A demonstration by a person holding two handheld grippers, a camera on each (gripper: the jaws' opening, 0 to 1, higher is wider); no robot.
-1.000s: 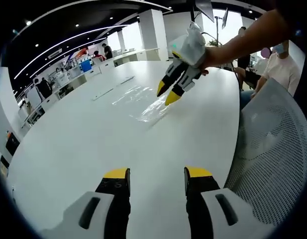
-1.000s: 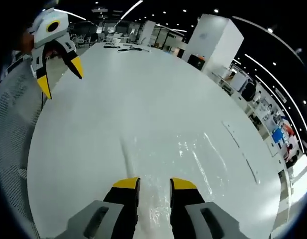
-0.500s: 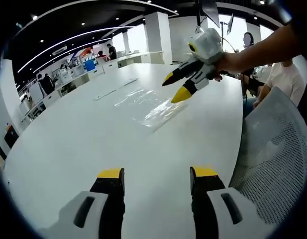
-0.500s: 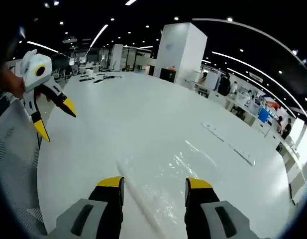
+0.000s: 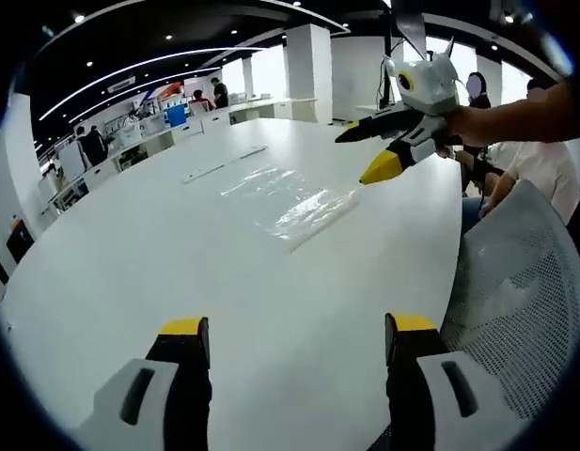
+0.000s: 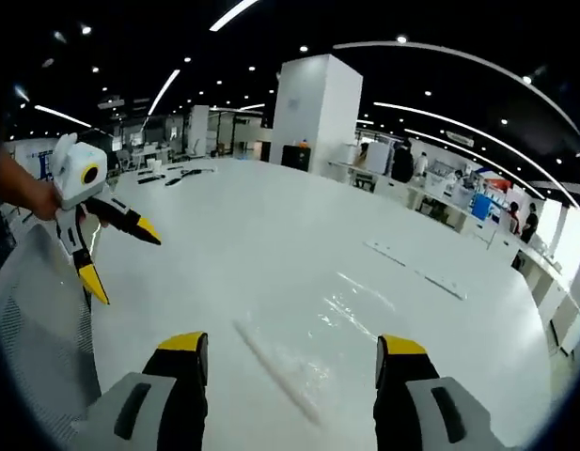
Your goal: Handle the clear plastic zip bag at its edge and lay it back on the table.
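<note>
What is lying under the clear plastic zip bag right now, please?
The clear plastic zip bag lies flat on the white table, and the white tabletop shows through the plastic. Nothing else is seen beneath it. Both the right gripper and the left gripper are open, off the bag.

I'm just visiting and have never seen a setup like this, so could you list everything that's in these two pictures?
Clear plastic zip bag: one, see-through, lying flat on the table, nothing gripping it.
Table: one, white, large, with a rounded end.
Flat strips: two, pale, on the table beyond the bag.
Mesh chair: one, light grey, at the table's edge.
Pillar: one, white, past the table's far end.
People: several, some seated by the chair, some standing at far desks.
Ceiling lights: many, white strips and spots on a dark ceiling.
Left gripper: one, grey with yellow tips, open, above the table.
Right gripper: one, same colours, open, raised above the bag.
</note>
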